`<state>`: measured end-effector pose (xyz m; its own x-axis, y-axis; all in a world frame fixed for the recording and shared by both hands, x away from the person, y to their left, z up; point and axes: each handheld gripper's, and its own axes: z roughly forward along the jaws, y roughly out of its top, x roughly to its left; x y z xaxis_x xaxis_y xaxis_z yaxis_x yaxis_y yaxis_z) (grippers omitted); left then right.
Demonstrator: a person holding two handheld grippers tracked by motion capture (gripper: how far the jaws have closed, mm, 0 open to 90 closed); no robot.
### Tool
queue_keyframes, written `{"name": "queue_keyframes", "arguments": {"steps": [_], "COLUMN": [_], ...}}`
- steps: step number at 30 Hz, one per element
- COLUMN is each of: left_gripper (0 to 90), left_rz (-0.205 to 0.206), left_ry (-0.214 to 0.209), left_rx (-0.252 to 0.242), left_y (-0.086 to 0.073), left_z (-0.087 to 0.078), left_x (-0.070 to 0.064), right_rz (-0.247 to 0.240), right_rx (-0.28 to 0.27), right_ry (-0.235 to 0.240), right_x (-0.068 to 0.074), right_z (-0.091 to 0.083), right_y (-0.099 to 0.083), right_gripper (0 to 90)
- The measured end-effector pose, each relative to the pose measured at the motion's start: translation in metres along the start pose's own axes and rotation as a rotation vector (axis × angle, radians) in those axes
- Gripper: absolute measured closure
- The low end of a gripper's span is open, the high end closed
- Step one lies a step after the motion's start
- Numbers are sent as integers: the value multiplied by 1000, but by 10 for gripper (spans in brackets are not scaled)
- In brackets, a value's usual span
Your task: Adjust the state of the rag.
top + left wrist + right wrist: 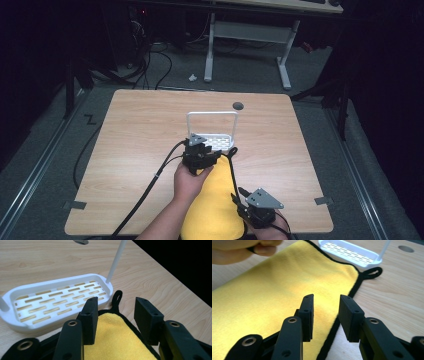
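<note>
Dim room, grey floor, pale wood worktop (pixel 135 150) with a cable hole at the far edge. Yellow cloth (pixel 215 200) flat at near edge, far end touching white slotted tray (pixel 50 302). Left gripper (pixel 115 315) over cloth's far end, jaws wide, nothing held. Right gripper (pixel 325 315) above black-trimmed side edge, jaws apart, empty. Soft, light, floppy; likely drapes and slides. Best pinched at trim or hanging loop (pixel 372 272).

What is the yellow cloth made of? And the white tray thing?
The yellow cloth looks like soft, fuzzy microfibre fabric with black stitched edging. The white tray looks like smooth, slightly glossy moulded plastic, with neat slots cut through its floor. Both are guesses from looks.
</note>
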<state>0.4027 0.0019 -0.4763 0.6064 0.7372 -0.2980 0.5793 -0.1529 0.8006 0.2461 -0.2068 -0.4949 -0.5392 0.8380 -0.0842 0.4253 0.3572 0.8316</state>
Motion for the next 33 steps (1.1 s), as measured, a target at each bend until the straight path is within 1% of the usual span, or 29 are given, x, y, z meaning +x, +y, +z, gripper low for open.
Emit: {"name": "queue_keyframes", "arguments": {"steps": [1, 2, 4, 5, 6, 7, 8, 10, 12, 15, 16, 17, 18, 19, 20, 22, 23, 24, 25, 26, 27, 28, 29, 30, 33], "left_gripper": [547, 549, 552, 559, 560, 568, 575, 594, 618, 656, 675, 682, 690, 707, 718, 732, 740, 741, 743, 747, 747, 748, 748, 748, 748], "left_rz": [0, 0, 2, 14, 14, 27, 33, 39, 40, 63, 63, 61, 72, 82, 92, 94, 97, 101, 101, 99, 103, 103, 104, 106, 104], "left_ry": [-1, -1, 1, 8, 8, 11, 13, 15, 3, -5, -5, -19, -22, -22, -18, -15, -9, -5, -5, -12, -14, -20, -22, -21, -26], "left_rx": [6, 6, 15, 24, 24, 38, 45, 65, 80, 111, 111, 116, 118, 120, 127, 130, 152, 162, 162, 162, 162, 165, 166, 164, 153], "left_y": [-4, -4, -13, -23, -23, -35, -40, -55, -67, -84, -84, -89, -93, -94, -94, -94, -94, -94, -94, -94, -94, -94, -94, -94, -97], "left_z": [-5, -5, -13, -22, -22, -32, -36, -49, -58, -70, -70, -74, -76, -76, -75, -73, -66, -64, -64, -63, -62, -62, -63, -63, -65], "left_x": [4, 4, 10, 15, 15, 21, 23, 27, 29, 28, 28, 28, 27, 26, 26, 26, 29, 31, 31, 32, 33, 34, 34, 34, 35], "right_rz": [5, 5, -1, -8, -8, -5, -5, -7, -7, -4, -1, 2, -2, -15, -19, -17, -24, -23, -23, -22, -22, -22, -22, -23, -25], "right_rx": [0, 0, 5, 18, 18, 28, 31, 40, 43, 48, 53, 58, 60, 62, 68, 84, 93, 110, 110, 148, 148, 182, 182, 210, 204], "right_ry": [1, 1, 5, 12, 12, 12, 15, 13, 11, 12, 15, 21, 24, 15, 17, 13, 3, -7, -7, -17, -17, -15, -15, -6, -3], "right_x": [-1, -1, -1, -1, -1, 0, 0, 0, 0, -2, -3, -4, -5, -6, -8, -11, -13, -15, -15, -18, -18, -19, -19, -18, -16], "right_z": [1, 1, 3, 6, 6, 8, 10, 11, 13, 16, 17, 19, 22, 25, 30, 40, 48, 55, 55, 69, 69, 80, 80, 84, 82], "right_y": [0, 0, -1, -2, -2, -3, -3, -4, -4, -4, -4, -3, -2, 1, 5, 12, 18, 22, 22, 26, 26, 25, 25, 21, 18], "right_gripper": [658, 658, 658, 655, 655, 653, 653, 653, 656, 674, 696, 720, 742, 775, 801, 858, 875, 878, 878, 880, 880, 878, 878, 878, 877]}}
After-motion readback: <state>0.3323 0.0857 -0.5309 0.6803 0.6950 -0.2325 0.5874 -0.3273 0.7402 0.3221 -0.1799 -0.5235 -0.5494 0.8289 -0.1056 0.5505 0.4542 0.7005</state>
